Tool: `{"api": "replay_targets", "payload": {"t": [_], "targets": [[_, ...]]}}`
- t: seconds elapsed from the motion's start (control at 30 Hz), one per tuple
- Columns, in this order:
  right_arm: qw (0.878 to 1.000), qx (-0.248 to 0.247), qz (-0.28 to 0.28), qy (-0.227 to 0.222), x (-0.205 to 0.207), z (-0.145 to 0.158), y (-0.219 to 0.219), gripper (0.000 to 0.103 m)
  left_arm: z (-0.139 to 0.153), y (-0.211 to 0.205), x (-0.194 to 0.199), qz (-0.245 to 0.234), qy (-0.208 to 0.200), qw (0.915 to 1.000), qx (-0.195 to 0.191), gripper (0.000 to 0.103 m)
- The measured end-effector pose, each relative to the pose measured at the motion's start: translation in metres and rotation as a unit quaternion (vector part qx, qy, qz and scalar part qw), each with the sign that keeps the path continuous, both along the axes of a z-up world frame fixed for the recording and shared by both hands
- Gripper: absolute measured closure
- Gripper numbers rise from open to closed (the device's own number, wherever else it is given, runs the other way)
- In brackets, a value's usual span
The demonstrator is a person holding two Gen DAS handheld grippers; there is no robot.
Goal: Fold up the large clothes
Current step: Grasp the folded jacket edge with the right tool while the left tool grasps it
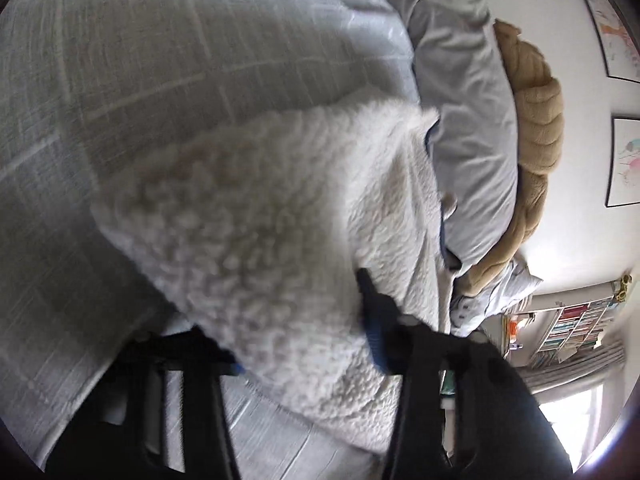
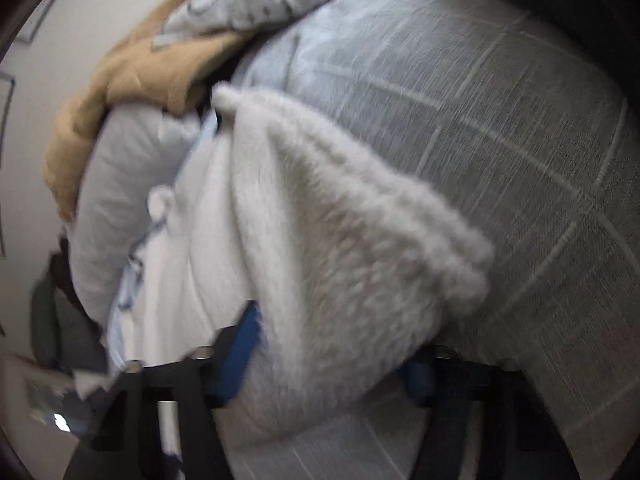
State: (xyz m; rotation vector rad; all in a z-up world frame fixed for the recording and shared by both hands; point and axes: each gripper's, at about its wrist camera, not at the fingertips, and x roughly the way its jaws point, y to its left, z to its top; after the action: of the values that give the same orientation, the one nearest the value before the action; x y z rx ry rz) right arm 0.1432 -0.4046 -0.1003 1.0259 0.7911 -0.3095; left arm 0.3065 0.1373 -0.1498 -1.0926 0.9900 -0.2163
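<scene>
A thick white fleece garment point(image 1: 264, 216) lies bunched on a grey checked bed cover point(image 1: 120, 80). In the left wrist view my left gripper point(image 1: 304, 344) has its jaws closed around a fold of the fleece; one finger point(image 1: 376, 320) shows on the right of the fold, the other is partly buried. In the right wrist view the same fleece point(image 2: 344, 264) fills the gap of my right gripper point(image 2: 332, 364), with a blue-padded finger point(image 2: 240, 352) on its left side. A smoother white part of the garment point(image 2: 188, 264) lies to the left.
Pale blue pillows point(image 1: 472, 120) and a tan knitted blanket point(image 1: 536, 120) are piled at the head of the bed by a white wall with framed pictures point(image 1: 624, 160). A bookshelf point(image 1: 572, 328) and curtain stand by a window. The bed cover point(image 2: 500, 140) stretches to the right.
</scene>
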Motion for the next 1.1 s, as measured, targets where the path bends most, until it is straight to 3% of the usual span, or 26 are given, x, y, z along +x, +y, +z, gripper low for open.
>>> {"api": "replay_targets", "payload": {"t": [0.1,0.17,0.33,0.47,0.57,0.7,0.77,0.83,0.9,1.1], "targets": [[1.0,-0.022,-0.005,-0.009,0.001,0.013,0.003,0.075,0.026,-0.007,-0.001,0.001,-0.024,0.9989,0.04,0.072],[0.999,-0.038,-0.003,-0.021,-0.001,0.031,0.007,0.078,0.049,-0.006,-0.003,0.0,-0.044,0.9981,0.044,0.074],[0.995,-0.079,0.029,-0.061,-0.023,0.09,0.022,0.08,0.097,0.014,-0.025,-0.016,-0.07,0.9956,0.061,0.074],[0.991,-0.1,0.078,-0.033,-0.042,0.116,0.043,0.08,0.117,0.046,-0.051,-0.06,-0.061,0.9909,0.104,0.074],[0.988,-0.082,0.13,0.013,-0.057,0.115,0.068,0.078,0.105,0.076,-0.069,-0.074,-0.031,0.9905,0.112,0.072],[0.976,-0.07,0.192,0.078,-0.07,0.08,0.094,0.069,0.05,0.09,-0.08,-0.135,0.025,0.9784,0.154,0.058],[0.964,-0.085,0.222,0.117,-0.069,0.054,0.101,0.063,0.028,0.098,-0.087,-0.128,0.027,0.9802,0.149,0.035],[0.962,-0.072,0.229,0.133,-0.071,0.041,0.096,0.057,0.025,0.105,-0.091,-0.114,0.013,0.9812,0.155,0.026],[0.966,-0.042,0.216,0.134,-0.076,0.04,0.084,0.049,0.029,0.106,-0.09,-0.112,0.003,0.9814,0.156,0.025],[0.966,-0.05,0.214,0.133,-0.083,0.068,0.074,0.05,0.011,0.108,-0.082,-0.068,0.023,0.9931,0.093,0.024]]}}
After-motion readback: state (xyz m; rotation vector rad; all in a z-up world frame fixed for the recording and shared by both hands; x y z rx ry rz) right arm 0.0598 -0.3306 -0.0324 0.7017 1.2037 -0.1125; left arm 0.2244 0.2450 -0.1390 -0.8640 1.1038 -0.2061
